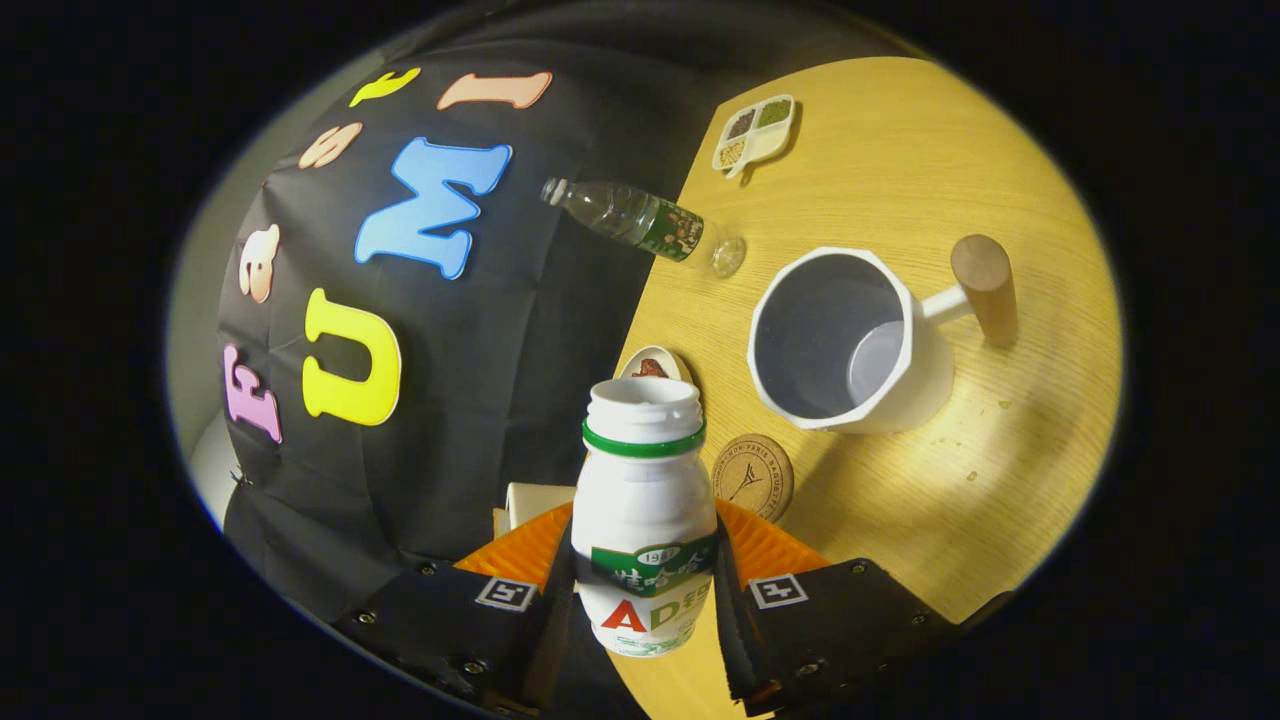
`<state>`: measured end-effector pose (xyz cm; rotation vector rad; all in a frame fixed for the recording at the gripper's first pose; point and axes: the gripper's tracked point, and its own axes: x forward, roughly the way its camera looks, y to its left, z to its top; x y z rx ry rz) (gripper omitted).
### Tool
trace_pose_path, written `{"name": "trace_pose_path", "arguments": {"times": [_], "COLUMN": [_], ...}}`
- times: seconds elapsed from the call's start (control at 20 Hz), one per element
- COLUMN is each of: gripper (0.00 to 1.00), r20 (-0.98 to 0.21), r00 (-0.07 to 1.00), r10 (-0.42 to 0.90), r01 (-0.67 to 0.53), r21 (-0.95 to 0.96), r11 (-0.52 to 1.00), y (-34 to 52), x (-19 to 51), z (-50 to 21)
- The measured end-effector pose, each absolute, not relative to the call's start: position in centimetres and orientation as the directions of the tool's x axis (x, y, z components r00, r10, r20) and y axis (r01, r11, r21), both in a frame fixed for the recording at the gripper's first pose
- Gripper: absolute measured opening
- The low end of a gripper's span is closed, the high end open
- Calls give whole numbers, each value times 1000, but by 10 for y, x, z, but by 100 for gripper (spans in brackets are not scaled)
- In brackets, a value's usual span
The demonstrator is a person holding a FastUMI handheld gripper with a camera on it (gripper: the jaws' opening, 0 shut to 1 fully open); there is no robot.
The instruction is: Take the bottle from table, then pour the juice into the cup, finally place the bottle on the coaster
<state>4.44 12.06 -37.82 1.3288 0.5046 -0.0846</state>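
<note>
My gripper point(645, 560) is shut on a small white bottle point(645, 500) with a green neck ring and an open mouth; both fingers press on its sides. The whole view is rolled, so the table stands tilted. A white cup point(850, 340) with a wooden-tipped handle point(985, 285) stands on the wooden table point(950, 480), beyond and to the right of the bottle's mouth; its inside looks bare. The round cork coaster point(752, 475) lies on the table just right of the bottle's shoulder, between the bottle and the cup.
A clear plastic water bottle point(640, 220) stands at the table's far edge by the cloth wall. A small divided dish point(755, 130) with grains sits farther off. A small bowl point(655, 365) peeks from behind the held bottle's mouth.
</note>
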Motion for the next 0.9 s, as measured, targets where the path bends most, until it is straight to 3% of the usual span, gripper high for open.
{"name": "trace_pose_path", "arguments": {"times": [0.15,0.9], "gripper": [62,62], "r20": [-389,-397], "r00": [896,889], "r10": [214,228], "r01": [358,402], "r21": [918,915], "r11": [170,28], "y": [115,111], "x": [47,48], "z": [-373,-369]}}
